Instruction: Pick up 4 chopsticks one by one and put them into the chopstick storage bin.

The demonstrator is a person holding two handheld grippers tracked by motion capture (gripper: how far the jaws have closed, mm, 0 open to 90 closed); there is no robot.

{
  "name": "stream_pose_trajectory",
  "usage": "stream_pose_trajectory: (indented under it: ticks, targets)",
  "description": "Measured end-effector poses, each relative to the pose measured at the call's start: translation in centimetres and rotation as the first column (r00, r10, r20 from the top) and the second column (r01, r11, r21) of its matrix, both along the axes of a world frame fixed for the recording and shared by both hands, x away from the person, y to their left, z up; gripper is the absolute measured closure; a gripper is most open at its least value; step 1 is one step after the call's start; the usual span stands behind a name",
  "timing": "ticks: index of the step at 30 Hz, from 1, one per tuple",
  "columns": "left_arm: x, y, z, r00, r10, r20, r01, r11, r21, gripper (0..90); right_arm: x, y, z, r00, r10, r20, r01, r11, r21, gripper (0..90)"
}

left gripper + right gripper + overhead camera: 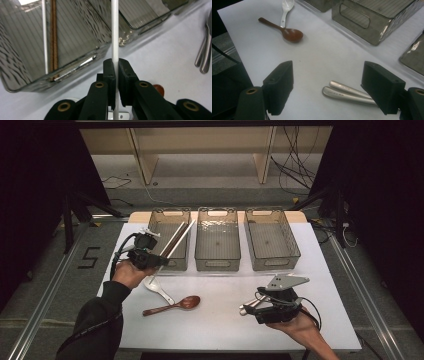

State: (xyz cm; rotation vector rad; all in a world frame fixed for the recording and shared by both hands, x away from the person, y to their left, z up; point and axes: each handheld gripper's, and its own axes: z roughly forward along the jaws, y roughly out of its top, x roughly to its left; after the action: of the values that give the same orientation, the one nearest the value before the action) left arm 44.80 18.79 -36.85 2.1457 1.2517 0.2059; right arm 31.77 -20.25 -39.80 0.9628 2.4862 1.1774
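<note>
My left gripper [161, 261] [116, 62] is shut on a white chopstick [185, 232] [114, 30]. The stick slants up over the left clear bin [156, 219]. In that bin lie another white chopstick [44, 37] and a brown one [53, 37]. My right gripper [253, 308] [328, 68] hovers open low over the table at the front right. Two metal utensil handles [246, 308] [348, 93] lie on the table between its jaws, close to the right jaw, with no pad touching them.
A white spoon [159, 289] [286, 7] and a brown wooden spoon [176, 305] [291, 34] lie on the white table in front of the left bin. The middle bin [217, 262] and right bin [272, 265] [352, 18] stand along the back.
</note>
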Motion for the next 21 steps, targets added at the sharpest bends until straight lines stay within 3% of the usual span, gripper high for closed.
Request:
stream_pose_trajectory:
  ticks: [21]
  targets:
    - [5.8, 0.8, 0.5, 0.9971, 0.075, 0.013, -0.076, 0.9957, 0.053, 85.0, 0.0, 0.0, 0.1, 1.0, 0.006, 0.0, -0.006, 1.0, 0.011, 26.4]
